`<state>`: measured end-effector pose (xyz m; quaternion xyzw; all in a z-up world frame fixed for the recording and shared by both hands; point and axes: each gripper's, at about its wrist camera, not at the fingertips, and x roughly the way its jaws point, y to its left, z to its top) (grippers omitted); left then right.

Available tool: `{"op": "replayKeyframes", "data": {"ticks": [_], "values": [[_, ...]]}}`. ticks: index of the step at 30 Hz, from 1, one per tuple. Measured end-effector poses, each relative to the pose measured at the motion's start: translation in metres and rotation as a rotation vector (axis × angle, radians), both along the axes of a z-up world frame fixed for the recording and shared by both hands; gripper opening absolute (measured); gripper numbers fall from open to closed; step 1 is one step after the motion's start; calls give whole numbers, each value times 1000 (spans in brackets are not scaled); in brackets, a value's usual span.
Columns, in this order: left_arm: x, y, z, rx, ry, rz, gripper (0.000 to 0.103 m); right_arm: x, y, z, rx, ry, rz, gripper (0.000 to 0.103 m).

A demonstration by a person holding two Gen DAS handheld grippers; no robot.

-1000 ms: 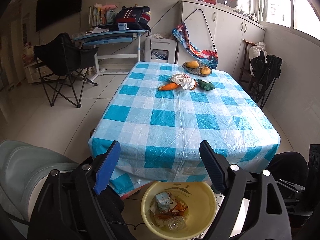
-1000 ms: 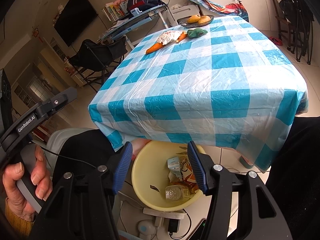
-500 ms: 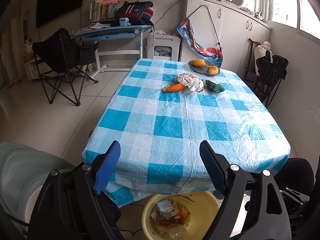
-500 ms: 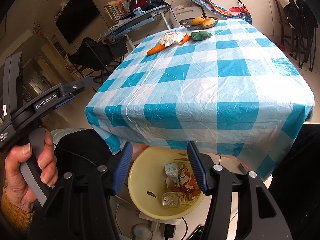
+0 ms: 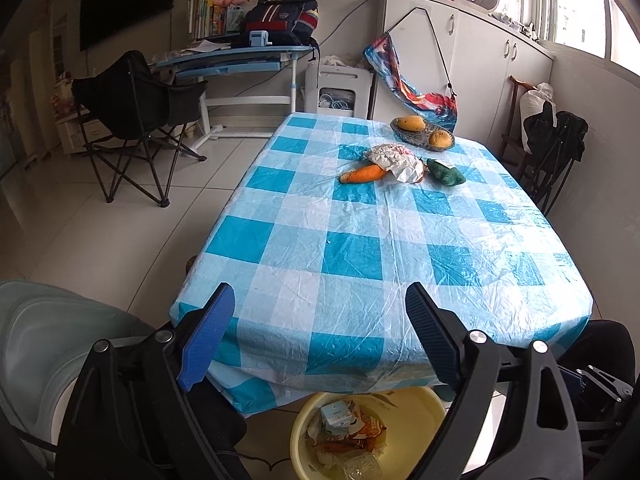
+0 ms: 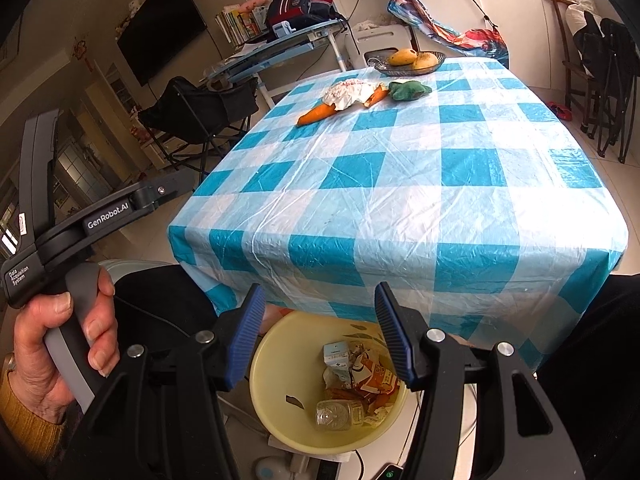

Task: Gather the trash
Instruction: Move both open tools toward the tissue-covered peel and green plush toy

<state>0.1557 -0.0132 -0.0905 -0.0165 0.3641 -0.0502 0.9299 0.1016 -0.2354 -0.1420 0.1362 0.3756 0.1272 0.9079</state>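
A yellow basin (image 5: 416, 408) (image 6: 280, 360) stands on the floor under the near edge of the table, holding a small carton (image 6: 338, 354), wrappers and a clear bottle (image 6: 340, 414). Far down the blue checked tablecloth (image 5: 360, 240) lies crumpled white paper (image 5: 394, 158) (image 6: 348, 92) over a carrot (image 5: 362, 174) (image 6: 316, 114), beside a green toy (image 5: 446, 172). My left gripper (image 5: 320, 300) hovers at the table's near edge, its jaws opening with nothing between them. My right gripper (image 6: 320, 300) hangs above the basin, open and empty.
A fruit basket (image 5: 422, 136) sits at the table's far end. A black folding chair (image 5: 132, 120) and a desk (image 5: 232, 56) stand to the left, more dark chairs (image 5: 556, 144) to the right. A hand (image 6: 48, 344) holds the left gripper's handle.
The left wrist view has shifted so the table looks closer and less of the basin shows. Its jaws stand slightly wider. The right gripper stays over the basin.
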Motion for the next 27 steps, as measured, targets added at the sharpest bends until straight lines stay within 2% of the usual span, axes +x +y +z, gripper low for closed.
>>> {"op": "replayKeyframes", "data": {"ticks": [5,9,10,12,19,23,27], "values": [[-9,0,2,17,-22,13,92,2,1,-1,-15,12,5,57],[-1,5,-1,34,-5,20,93,16,-3,12,-34,-5,-3,57],[3,7,1,40,-7,21,93,23,-5,17,-38,-14,-5,58],[12,11,5,49,-22,33,96,49,-8,26,-61,-12,-1,69],[87,1,-18,54,35,55,96,164,-32,32,-95,27,-9,71],[132,-21,-27,77,43,16,96,207,-40,18,-113,64,0,72],[167,-40,-35,90,57,-25,96,231,-45,6,-136,86,9,74]]}}
